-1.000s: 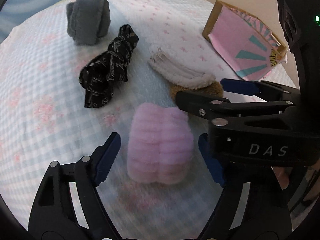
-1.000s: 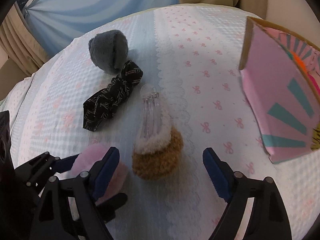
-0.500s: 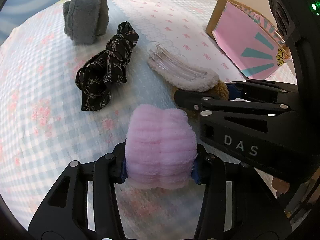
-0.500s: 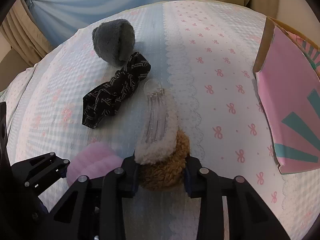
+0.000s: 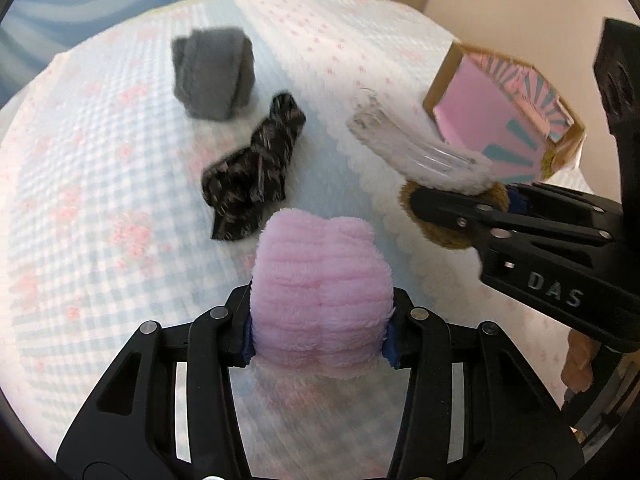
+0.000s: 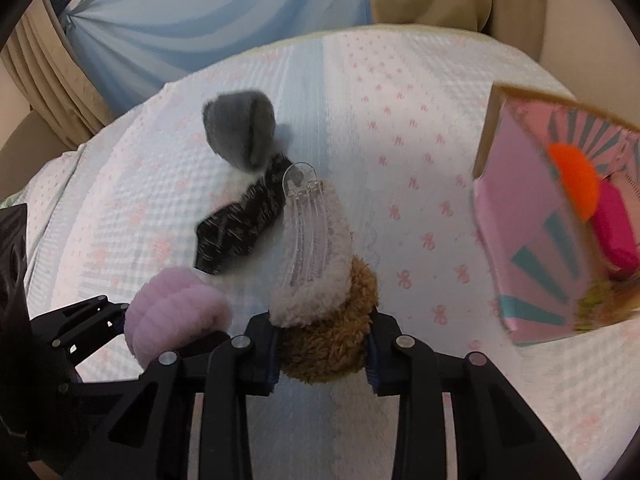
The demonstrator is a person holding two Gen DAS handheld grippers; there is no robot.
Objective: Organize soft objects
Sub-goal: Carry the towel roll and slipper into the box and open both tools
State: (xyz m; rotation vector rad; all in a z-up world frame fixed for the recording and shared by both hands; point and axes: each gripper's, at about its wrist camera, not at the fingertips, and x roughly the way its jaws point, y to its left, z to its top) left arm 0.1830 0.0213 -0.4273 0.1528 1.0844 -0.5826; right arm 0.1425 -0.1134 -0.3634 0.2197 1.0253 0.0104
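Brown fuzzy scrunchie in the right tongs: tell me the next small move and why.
Probably carry it right, toward the box. The right tongs are shut on the brown scrunchie, with the fluffy white clip riding along on top. The box already holds orange and pink soft things, so it looks like the drop spot. The left tongs grip the pink roll.

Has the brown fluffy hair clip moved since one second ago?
Yes. The brown fluffy clip, held in the right tongs, has moved right toward the pink box.
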